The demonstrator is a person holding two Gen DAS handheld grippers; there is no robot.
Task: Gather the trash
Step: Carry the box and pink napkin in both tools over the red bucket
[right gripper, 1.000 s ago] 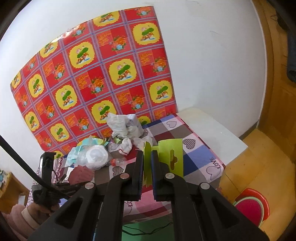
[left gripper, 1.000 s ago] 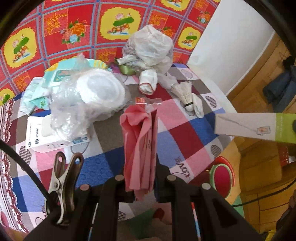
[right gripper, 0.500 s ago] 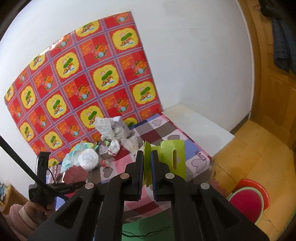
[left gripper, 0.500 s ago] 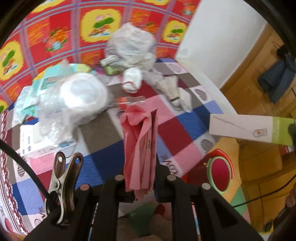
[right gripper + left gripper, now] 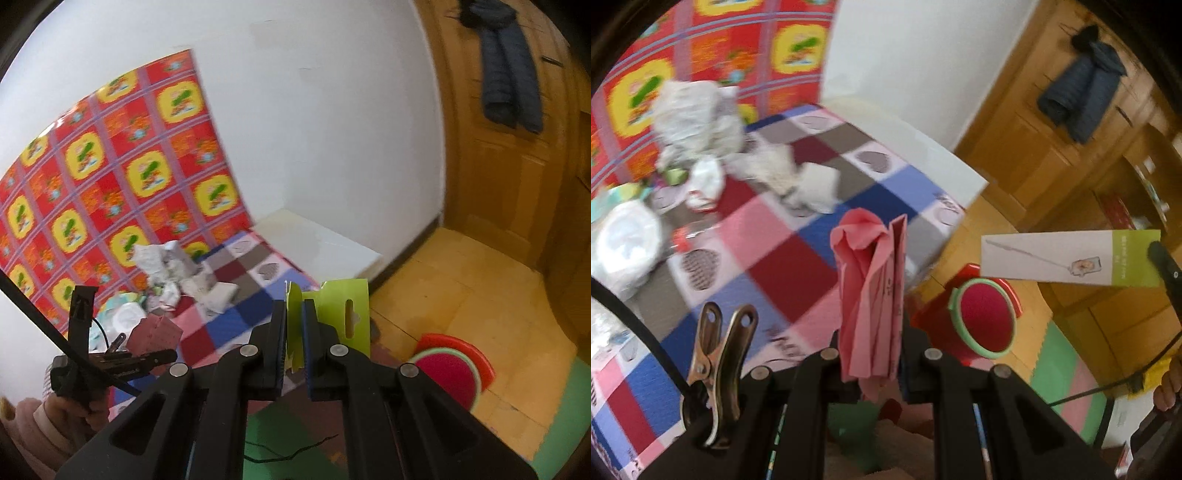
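Left wrist: checkered tablecloth (image 5: 768, 266), wooden floor; both grippers clenched on packaging.

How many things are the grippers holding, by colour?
Pink: 1, the crumpled pink paper in the left gripper.
Green and white: 1, the green-and-white cardboard package in the right gripper.
Total: 2.
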